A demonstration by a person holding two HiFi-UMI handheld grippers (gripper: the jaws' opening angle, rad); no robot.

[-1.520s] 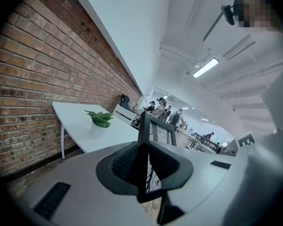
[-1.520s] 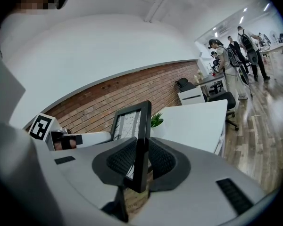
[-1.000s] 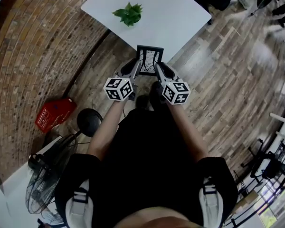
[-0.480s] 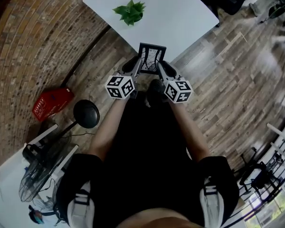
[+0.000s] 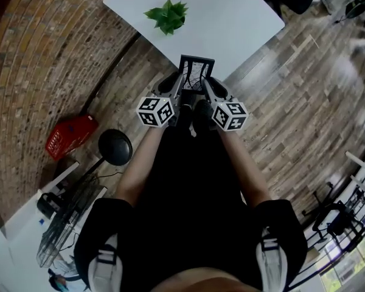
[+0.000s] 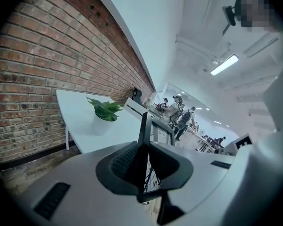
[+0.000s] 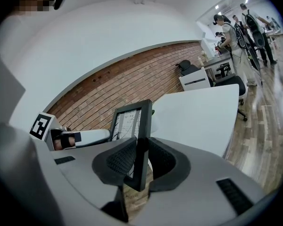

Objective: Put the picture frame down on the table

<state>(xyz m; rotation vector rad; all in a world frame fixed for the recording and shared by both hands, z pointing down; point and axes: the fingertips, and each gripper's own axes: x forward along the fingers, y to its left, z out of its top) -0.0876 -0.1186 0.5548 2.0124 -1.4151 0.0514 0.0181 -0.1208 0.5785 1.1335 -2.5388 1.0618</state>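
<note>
Picture frame (image 5: 195, 73) upright at the near edge of the table (image 5: 231, 17), not yet set on it. Your left gripper (image 5: 177, 87) and right gripper (image 5: 207, 89) each clamp 1 side rail. The 2 opposed grips likely stop it tipping on approach.

The left claw (image 5: 180, 89) and right claw (image 5: 205, 89) have eased the picture frame (image 5: 196, 73) forward — nearer the table (image 5: 231, 17).
</note>
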